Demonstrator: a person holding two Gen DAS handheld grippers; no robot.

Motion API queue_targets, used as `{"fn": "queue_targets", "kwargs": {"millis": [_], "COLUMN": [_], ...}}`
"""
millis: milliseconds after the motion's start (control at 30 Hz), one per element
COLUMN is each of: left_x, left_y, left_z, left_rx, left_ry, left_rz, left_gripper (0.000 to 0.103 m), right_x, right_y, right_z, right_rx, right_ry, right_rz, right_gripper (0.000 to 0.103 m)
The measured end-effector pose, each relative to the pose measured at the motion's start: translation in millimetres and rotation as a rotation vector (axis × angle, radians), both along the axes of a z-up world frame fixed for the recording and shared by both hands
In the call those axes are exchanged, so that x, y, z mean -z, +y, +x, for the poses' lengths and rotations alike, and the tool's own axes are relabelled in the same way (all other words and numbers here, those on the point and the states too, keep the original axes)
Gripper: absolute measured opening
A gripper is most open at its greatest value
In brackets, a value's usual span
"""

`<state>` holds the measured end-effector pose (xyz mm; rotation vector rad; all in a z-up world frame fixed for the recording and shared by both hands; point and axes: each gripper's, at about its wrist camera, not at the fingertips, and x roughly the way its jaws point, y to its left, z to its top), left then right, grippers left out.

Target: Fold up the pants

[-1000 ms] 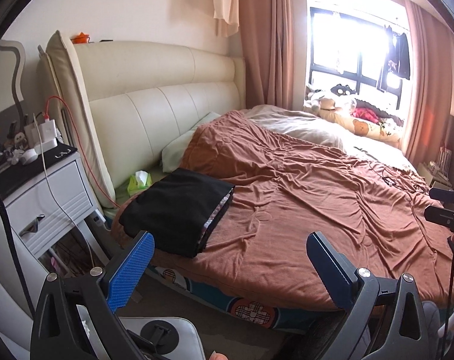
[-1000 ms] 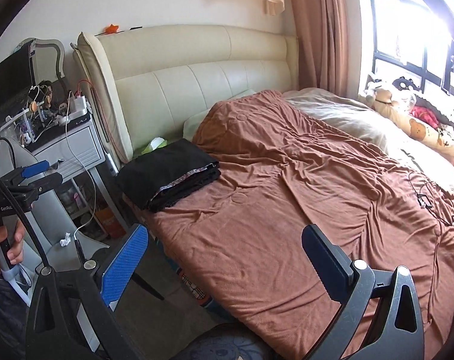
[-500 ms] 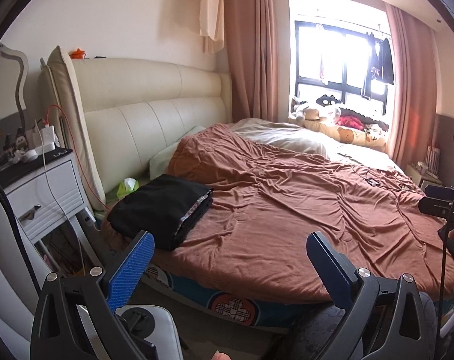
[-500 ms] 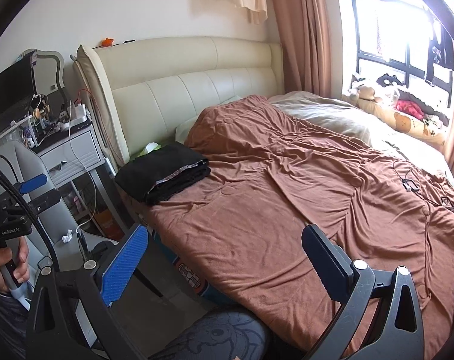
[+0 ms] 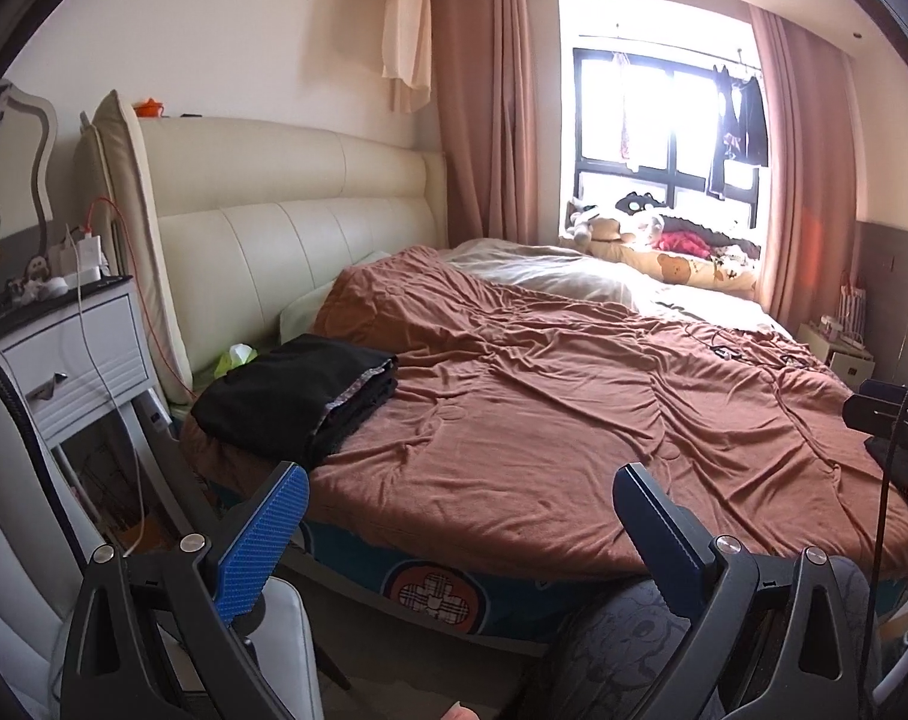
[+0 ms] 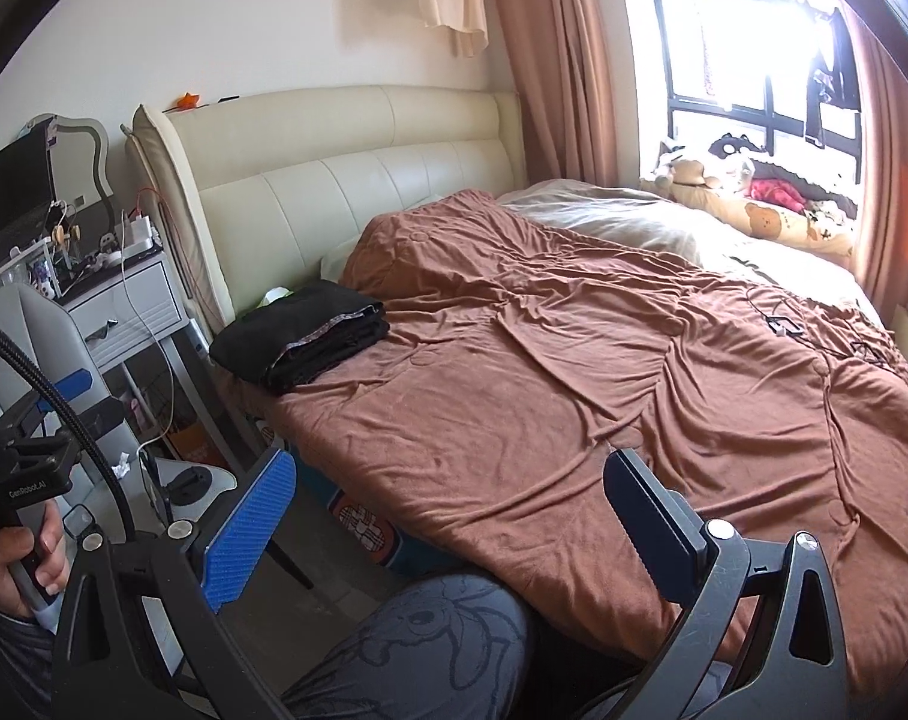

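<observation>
The black pants point(image 5: 298, 393) lie folded in a neat stack at the near left corner of the bed, on the brown blanket point(image 5: 544, 396). They also show in the right wrist view point(image 6: 307, 342). My left gripper point(image 5: 460, 516) is open and empty, held back from the bed's near edge, well short of the pants. My right gripper point(image 6: 448, 504) is open and empty too, above the near edge of the blanket point(image 6: 574, 372). The left gripper also shows at the left edge of the right wrist view point(image 6: 52, 414), in a hand.
A white nightstand point(image 5: 76, 354) with cables stands left of the bed, by a cream headboard point(image 5: 298, 234). A white chair point(image 5: 286, 618) is below the left gripper. Plush toys point(image 5: 652, 228) and a window lie at the far side. The person's knee point(image 6: 430, 630) is near.
Both grippers have pulled back and risen away from the bed. The folded pants now look smaller and farther off. Both grippers stay open.
</observation>
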<state>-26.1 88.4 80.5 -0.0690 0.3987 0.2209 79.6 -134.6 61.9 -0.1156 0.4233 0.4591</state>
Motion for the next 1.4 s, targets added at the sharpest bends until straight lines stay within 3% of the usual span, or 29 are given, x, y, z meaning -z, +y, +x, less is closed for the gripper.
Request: {"fn": "queue_targets", "kwargs": {"millis": [533,1400], "left_x": [23,15], "left_y": [-28,-31], "left_z": [-2,-11], "left_rx": [0.01,0.031], "left_ry": [0.01,-0.016], "left_rz": [-0.019,-0.06], "left_gripper": [0.103,0.103], "right_x": [29,32], "right_y": [-21,-29], "right_z": [-38,-43], "right_rx": [0.135,0.155], "right_ry": [-0.03,-0.032], "right_rz": [0.008,0.016], "right_gripper": [0.103,0.103]}}
